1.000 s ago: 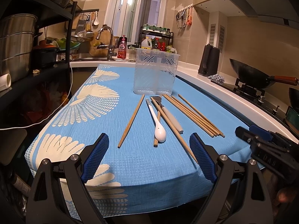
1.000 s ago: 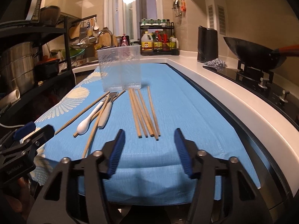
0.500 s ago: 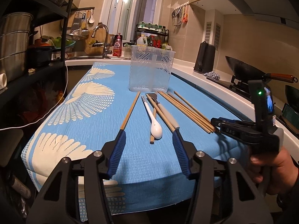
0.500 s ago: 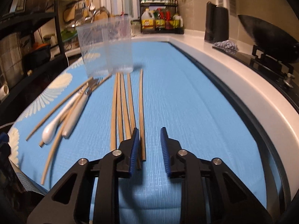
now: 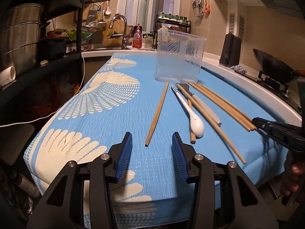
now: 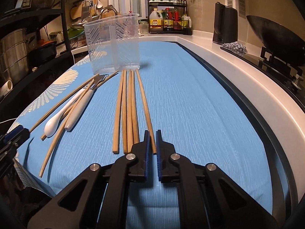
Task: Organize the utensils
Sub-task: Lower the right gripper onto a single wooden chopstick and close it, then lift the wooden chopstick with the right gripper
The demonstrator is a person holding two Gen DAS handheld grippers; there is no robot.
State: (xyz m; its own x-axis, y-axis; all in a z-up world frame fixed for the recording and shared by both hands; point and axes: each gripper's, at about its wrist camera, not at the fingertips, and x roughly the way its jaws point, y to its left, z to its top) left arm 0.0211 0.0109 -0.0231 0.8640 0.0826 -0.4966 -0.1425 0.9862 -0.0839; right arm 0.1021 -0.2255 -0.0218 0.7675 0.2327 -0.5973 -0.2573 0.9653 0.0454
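Chopstick [image 6: 145, 112], rightmost of bundle at 12 o'clock, sat pinched in right gripper [image 6: 152, 148] jaws for lifting; left gripper [image 5: 152, 158] jaws gaped, unused.

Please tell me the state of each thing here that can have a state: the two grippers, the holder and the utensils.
Left gripper: open, holding nothing.
Right gripper: shut on the rightmost chopstick.
Holder: upright, empty.
Other chopsticks: lying flat on the cloth.
Spoon: lying flat, resting across a chopstick.
Fork: lying flat.

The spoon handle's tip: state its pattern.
Dark-and-white stripes on the spoon handle's tip, clearest in the left wrist view.
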